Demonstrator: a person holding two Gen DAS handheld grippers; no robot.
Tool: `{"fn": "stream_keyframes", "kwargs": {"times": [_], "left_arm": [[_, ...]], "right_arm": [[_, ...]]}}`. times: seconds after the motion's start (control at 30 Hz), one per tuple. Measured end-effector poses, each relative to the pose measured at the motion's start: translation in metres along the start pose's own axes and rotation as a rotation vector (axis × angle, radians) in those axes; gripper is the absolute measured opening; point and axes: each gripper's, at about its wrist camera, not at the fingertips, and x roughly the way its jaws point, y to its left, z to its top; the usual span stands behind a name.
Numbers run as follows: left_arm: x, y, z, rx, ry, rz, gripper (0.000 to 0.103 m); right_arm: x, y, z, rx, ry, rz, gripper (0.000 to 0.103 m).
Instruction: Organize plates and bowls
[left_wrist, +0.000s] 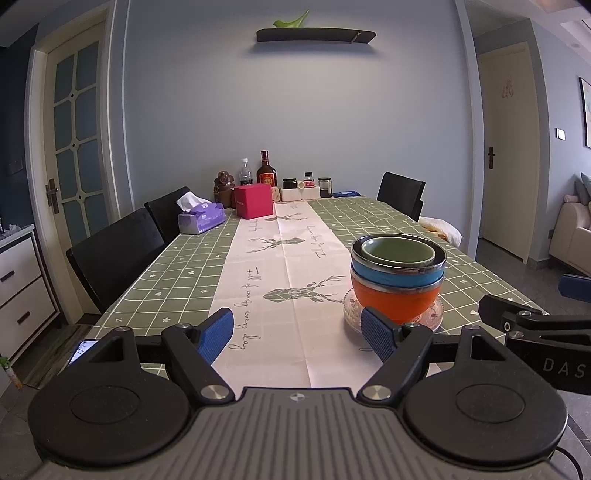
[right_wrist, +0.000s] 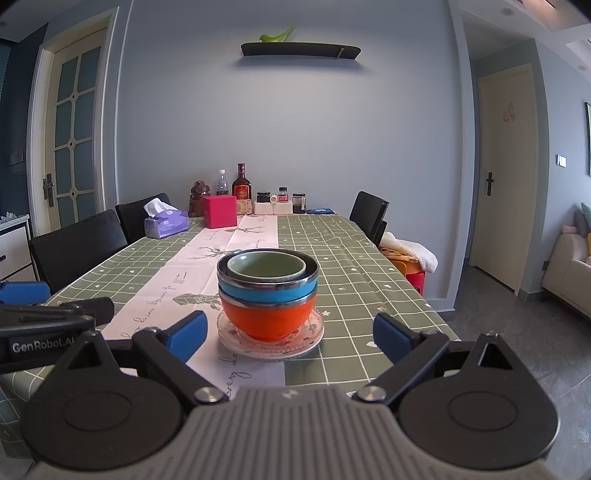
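Observation:
A stack of bowls stands on a clear glass plate (right_wrist: 236, 341) near the table's front edge: an orange bowl (right_wrist: 267, 317) at the bottom, a blue bowl (right_wrist: 266, 291) in it, a small green bowl (right_wrist: 266, 266) on top. In the left wrist view the same orange bowl (left_wrist: 397, 297), blue bowl (left_wrist: 397, 273) and green bowl (left_wrist: 397, 251) sit ahead and to the right, on the glass plate (left_wrist: 351, 306). My left gripper (left_wrist: 297, 338) is open, empty, left of the stack. My right gripper (right_wrist: 290, 338) is open just short of the plate, nothing between its blue pads (right_wrist: 186, 336).
The table (left_wrist: 177, 266) has a green checked cloth with a white runner. At its far end are a tissue box (left_wrist: 201, 219), a pink box (left_wrist: 255, 201), bottles and jars (left_wrist: 266, 171). Black chairs (left_wrist: 114, 254) stand along the left side and one at the far right.

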Motion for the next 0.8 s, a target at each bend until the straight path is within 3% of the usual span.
{"fn": "stream_keyframes", "kwargs": {"times": [0.8], "left_arm": [[-0.0017, -0.0036, -0.0015, 0.016, -0.011, 0.000, 0.092]], "right_arm": [[0.0007, 0.0005, -0.0006, -0.001, 0.003, 0.006, 0.095]]}}
